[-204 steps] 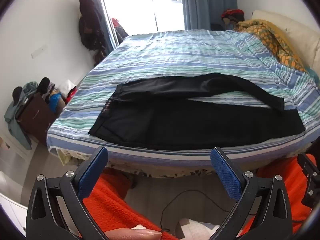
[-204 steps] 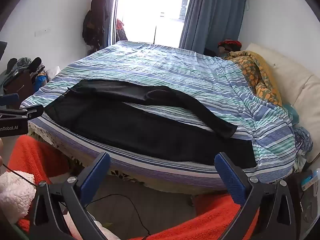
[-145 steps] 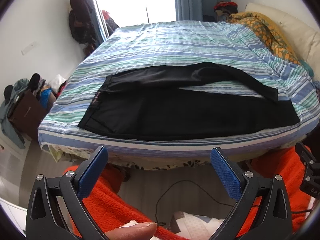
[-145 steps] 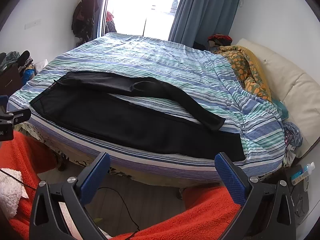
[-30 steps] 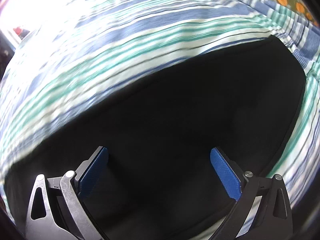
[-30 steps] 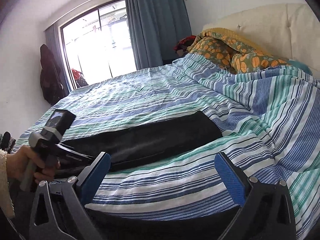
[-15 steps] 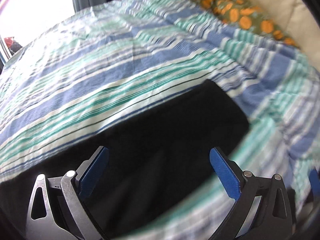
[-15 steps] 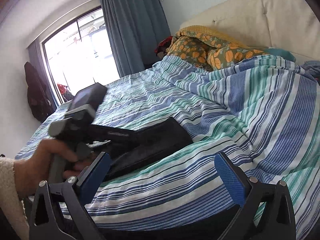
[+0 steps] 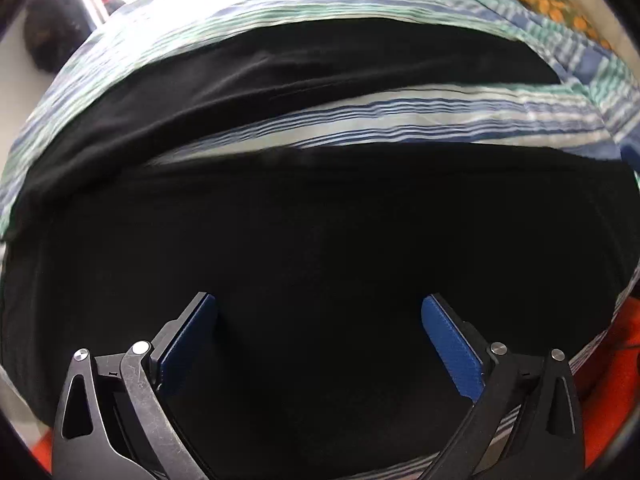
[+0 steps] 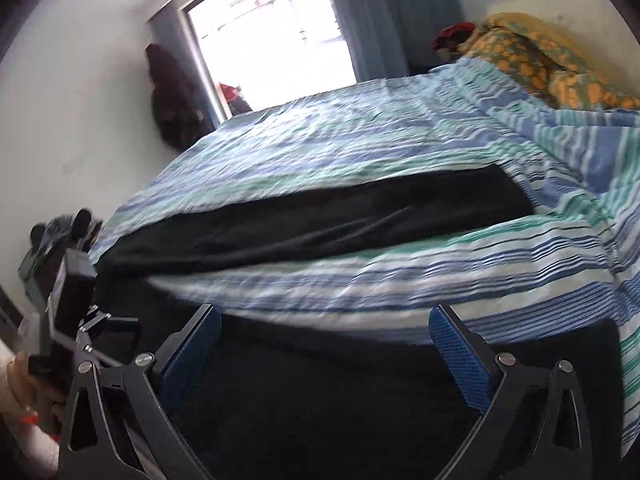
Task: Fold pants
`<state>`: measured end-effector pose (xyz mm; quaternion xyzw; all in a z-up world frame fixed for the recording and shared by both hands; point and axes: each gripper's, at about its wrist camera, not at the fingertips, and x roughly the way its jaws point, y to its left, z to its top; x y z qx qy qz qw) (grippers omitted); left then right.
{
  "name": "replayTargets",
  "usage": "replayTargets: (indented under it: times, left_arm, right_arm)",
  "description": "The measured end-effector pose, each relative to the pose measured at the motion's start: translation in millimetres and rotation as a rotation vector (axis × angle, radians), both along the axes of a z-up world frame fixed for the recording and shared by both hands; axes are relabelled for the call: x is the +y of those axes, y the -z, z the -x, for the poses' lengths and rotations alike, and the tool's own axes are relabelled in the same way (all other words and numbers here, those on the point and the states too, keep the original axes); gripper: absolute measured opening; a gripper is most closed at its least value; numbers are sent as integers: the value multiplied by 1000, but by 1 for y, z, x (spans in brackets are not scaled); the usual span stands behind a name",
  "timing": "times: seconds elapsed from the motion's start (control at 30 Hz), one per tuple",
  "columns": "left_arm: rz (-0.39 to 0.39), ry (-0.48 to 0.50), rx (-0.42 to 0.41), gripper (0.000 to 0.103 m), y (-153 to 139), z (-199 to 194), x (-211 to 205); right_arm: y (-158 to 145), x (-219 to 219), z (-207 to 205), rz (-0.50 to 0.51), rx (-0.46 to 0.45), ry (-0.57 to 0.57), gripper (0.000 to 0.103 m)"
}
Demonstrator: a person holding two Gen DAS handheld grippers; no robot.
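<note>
Black pants [image 9: 320,232] lie spread on a striped bed [image 9: 400,120], the two legs apart with a wedge of sheet between them. My left gripper [image 9: 319,332] hovers open just over the near leg, nothing between its blue pads. In the right wrist view the pants [image 10: 320,224] show a far leg running across the bed and a near leg low in frame. My right gripper [image 10: 325,344] is open above the near leg close to its hem end. The left gripper's body shows at the left edge, held by a hand [image 10: 20,384].
A rumpled orange-patterned quilt [image 10: 552,60] lies at the head of the striped bed [image 10: 360,140]. A bright window [image 10: 272,36] with blue curtains is behind. Dark clothes [image 10: 172,100] hang on the wall at left. Orange fabric [image 9: 604,368] shows below the bed edge.
The left gripper has swung back from the far leg's hem to sit low over the near leg. The right gripper has dropped closer to the near leg; the hand holding the left tool moved leftward.
</note>
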<state>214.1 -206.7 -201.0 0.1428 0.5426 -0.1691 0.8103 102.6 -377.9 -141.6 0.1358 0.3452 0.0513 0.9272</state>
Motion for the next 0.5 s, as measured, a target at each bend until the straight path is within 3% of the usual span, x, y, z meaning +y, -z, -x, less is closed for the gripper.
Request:
replayTargets:
  times: [0.2, 0.27, 0.33, 0.43, 0.5]
  left_arm:
    - [37, -188, 13, 103, 4, -15, 79]
    - [91, -180, 11, 103, 7, -17, 87]
    - [67, -150, -16, 103, 8, -15, 83]
    - [51, -158, -32, 103, 10, -13, 83]
    - [57, -162, -30, 103, 9, -16, 80]
  right_arm:
    - [16, 61, 19, -23, 97, -98, 102]
    - [21, 67, 21, 3, 115, -106, 102]
    - [25, 68, 20, 56, 131, -106, 102]
    - [43, 55, 16, 104, 238, -42, 102]
    - [53, 27, 19, 113, 307, 77, 102]
